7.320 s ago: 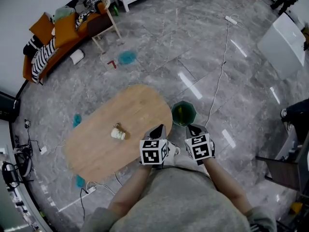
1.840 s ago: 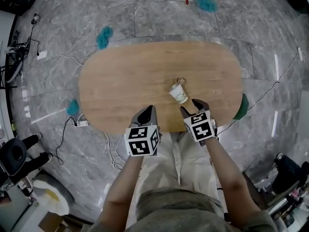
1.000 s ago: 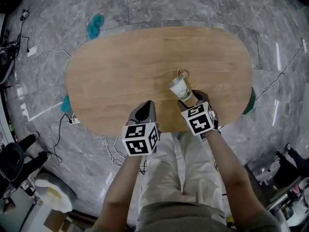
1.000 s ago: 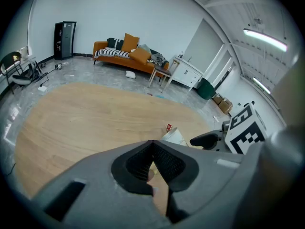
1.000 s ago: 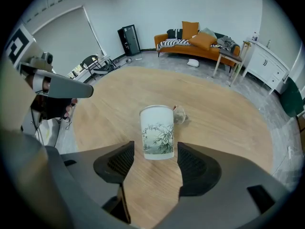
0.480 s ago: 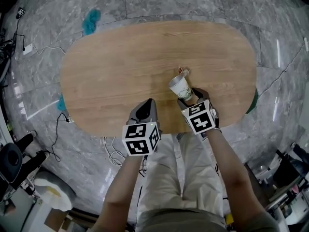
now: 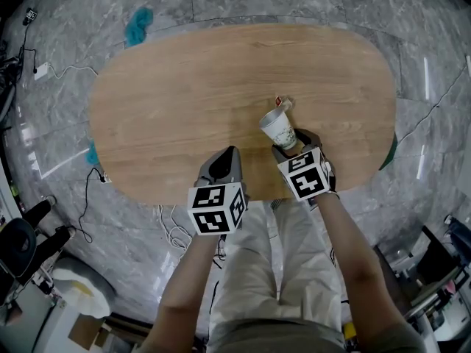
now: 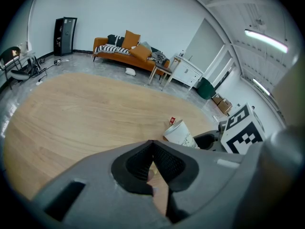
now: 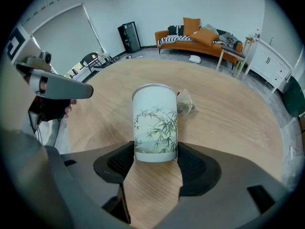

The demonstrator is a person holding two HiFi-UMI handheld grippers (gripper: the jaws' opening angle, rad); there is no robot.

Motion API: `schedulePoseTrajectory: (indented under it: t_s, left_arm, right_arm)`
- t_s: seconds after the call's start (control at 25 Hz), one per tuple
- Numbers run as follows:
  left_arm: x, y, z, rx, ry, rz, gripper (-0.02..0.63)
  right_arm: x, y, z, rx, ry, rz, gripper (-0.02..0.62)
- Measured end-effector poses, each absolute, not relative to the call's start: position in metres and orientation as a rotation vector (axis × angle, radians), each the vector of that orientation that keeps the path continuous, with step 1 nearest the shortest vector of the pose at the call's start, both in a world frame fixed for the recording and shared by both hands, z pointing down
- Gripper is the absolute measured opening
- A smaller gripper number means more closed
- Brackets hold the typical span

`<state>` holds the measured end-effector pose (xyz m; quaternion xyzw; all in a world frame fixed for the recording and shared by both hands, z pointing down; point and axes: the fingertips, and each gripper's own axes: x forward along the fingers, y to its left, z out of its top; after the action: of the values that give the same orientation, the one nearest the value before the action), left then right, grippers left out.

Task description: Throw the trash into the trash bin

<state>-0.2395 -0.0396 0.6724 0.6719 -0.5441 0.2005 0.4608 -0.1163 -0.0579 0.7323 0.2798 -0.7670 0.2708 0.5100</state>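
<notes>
Right tongs [image 9: 156, 151] clamped paper cup [image 9: 155, 123] at its base, over desk [image 7: 184, 87]. Left tongs [image 8: 152, 144] closed, empty, alongside. Tea bag [image 9: 185, 103] lay just beyond cup. Risk: low grip might let cup tip, slip out.

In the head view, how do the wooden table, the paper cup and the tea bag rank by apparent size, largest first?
1. wooden table, by far the largest
2. paper cup
3. tea bag, clearly the smallest
</notes>
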Motion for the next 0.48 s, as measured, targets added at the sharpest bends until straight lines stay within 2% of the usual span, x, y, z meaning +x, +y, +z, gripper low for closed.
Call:
schedulePoseTrajectory:
  t_s: [0.48]
  left_arm:
    - [-0.2422,-0.0358,0.6652,1.655,-1.357,0.487,0.009]
  right_arm:
    - [-0.1148,-0.0559,0.7227,0.694,-1.843,0.612,0.239]
